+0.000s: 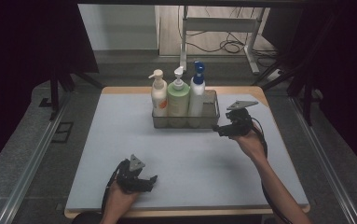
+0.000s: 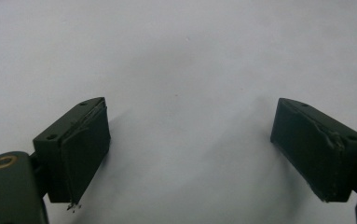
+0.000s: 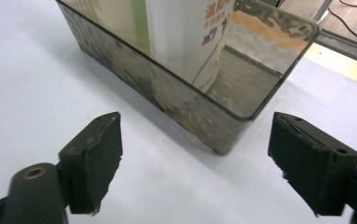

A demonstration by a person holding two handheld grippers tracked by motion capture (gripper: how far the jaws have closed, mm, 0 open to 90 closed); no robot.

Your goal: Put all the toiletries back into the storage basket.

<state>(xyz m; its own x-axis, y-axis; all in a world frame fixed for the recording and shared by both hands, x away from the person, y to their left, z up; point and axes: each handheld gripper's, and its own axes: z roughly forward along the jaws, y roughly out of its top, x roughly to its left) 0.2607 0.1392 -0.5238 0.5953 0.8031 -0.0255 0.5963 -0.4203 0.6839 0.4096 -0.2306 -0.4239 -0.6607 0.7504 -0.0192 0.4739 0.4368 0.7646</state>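
Both spread wide, nothing held. Left gripper [image 1: 149, 179] low over bare mat [image 1: 204, 163] near front edge. Right gripper [image 1: 219, 129] just beside clear bin's [image 1: 185, 122] near-right corner — three pump bottles [image 1: 178, 95] upright inside.

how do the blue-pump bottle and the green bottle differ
The blue-pump bottle is white with a blue pump; the green bottle is pale green with a white pump. The blue-pump bottle is taller and stands at the right of the row, the green bottle in the middle. Both stand upright in the clear bin.
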